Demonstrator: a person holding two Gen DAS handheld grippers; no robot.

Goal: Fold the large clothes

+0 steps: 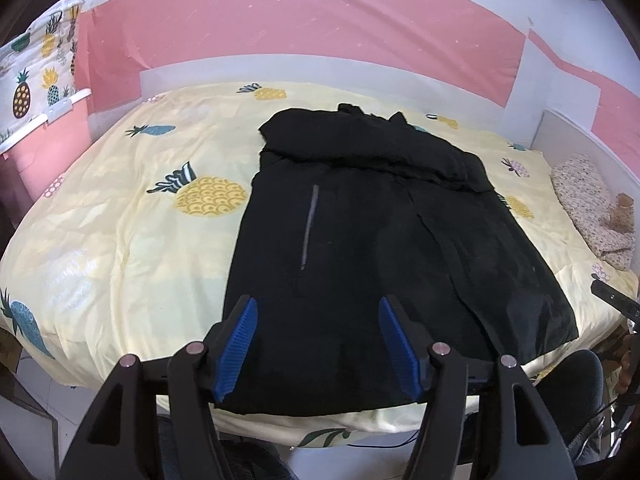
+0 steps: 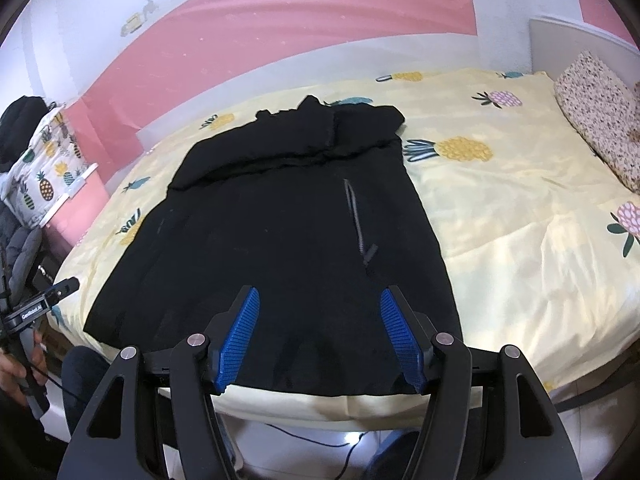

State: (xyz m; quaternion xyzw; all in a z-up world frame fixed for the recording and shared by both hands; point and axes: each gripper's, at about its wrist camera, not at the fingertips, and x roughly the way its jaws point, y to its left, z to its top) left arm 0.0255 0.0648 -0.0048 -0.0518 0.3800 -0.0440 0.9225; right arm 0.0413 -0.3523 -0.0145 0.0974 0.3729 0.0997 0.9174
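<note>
A: Since you asked for left wrist first: black jacket [image 1: 360, 248] lies flat on the yellow pineapple-print duvet [image 1: 120, 220], collar end away from the camera, its sleeves folded in over the upper body. Grey zipper [image 1: 310, 228] runs down the left side of it. Left gripper [image 1: 316, 312] sits over the near hem — blue pads [image 1: 240, 344] spread wide, nothing between them, no contact I can see.

B: Anything else in frame?

A: Pineapple-print bag [image 1: 36, 64] on a pink bin far left, speckled pillow [image 1: 584, 200] at the right edge of the bed.

B: Right wrist?

A: Same jacket [image 2: 280, 240], hem at the near edge of the bed, zipper [image 2: 356, 220] now right of centre. Right gripper [image 2: 318, 308] also over the hem — jaws well apart, holding nothing. The other gripper's body [image 2: 36, 308] shows at the far left, off the bed, a hand [image 2: 20, 364] on its handle. Pillow [image 2: 600, 120] top right.
</note>
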